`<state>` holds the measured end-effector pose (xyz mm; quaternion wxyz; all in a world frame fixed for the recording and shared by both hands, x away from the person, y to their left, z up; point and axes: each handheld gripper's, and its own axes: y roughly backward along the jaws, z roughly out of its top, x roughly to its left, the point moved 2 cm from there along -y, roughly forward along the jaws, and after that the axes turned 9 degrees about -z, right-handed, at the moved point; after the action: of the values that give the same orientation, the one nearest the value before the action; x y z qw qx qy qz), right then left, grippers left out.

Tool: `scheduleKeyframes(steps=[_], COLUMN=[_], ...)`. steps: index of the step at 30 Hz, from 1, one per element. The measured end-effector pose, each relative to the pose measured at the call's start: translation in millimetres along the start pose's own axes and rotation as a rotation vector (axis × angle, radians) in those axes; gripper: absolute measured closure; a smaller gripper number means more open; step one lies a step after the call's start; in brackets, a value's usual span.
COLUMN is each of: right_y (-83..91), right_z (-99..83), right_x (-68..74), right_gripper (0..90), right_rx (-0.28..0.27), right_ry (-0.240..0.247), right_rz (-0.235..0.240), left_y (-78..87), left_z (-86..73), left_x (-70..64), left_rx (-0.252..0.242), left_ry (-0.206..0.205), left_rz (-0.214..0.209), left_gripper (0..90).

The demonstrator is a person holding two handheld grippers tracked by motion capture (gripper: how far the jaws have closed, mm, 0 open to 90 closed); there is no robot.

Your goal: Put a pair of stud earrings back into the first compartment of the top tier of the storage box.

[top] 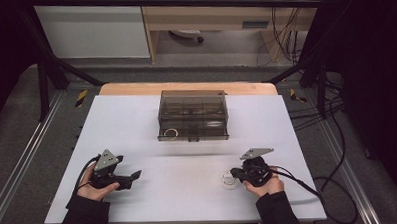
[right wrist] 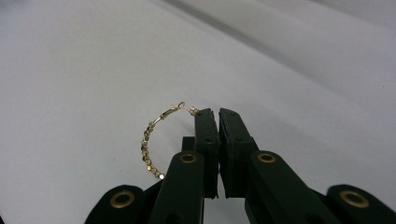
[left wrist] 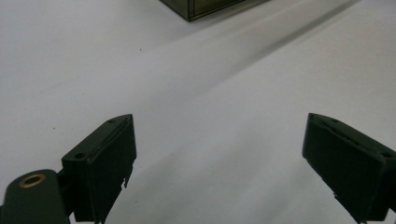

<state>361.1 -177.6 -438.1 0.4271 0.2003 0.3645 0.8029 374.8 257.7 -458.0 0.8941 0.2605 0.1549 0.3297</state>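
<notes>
A thin gold beaded hoop [right wrist: 148, 142] curves out from the left side of my right gripper [right wrist: 218, 114], whose jaws are pressed together on the hoop's far side. In the high view that hoop [top: 229, 180] shows as a pale ring at the tip of the right gripper [top: 233, 174], low over the white table [top: 189, 192]. My left gripper [top: 135, 174] rests at the front left, and its jaws stand wide open [left wrist: 220, 119] with only bare table between them. A smoky see-through box [top: 192, 114] sits at the middle back; another gold ring [top: 170, 133] lies in its front left compartment.
The box's corner [left wrist: 196, 8] shows at the top of the left gripper view. A wooden strip [top: 185, 87] borders the table's far edge. Black frame bars and cables [top: 332, 137] run along the right side. A cable trails from each gripper toward the front.
</notes>
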Motion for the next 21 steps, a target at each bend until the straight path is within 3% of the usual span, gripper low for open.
scheduleKeyframes(steps=[21], right_y=[11.8], right_z=[15.2], right_x=[-0.7], right_gripper=[87.0], right_rx=[-0.044], right_ry=[0.0], right_rz=[0.0], left_y=[-0.7], left_z=[-0.6], left_x=[0.3], left_rx=[0.004], left_ry=[0.001], left_rz=[0.001], left_gripper=[9.8])
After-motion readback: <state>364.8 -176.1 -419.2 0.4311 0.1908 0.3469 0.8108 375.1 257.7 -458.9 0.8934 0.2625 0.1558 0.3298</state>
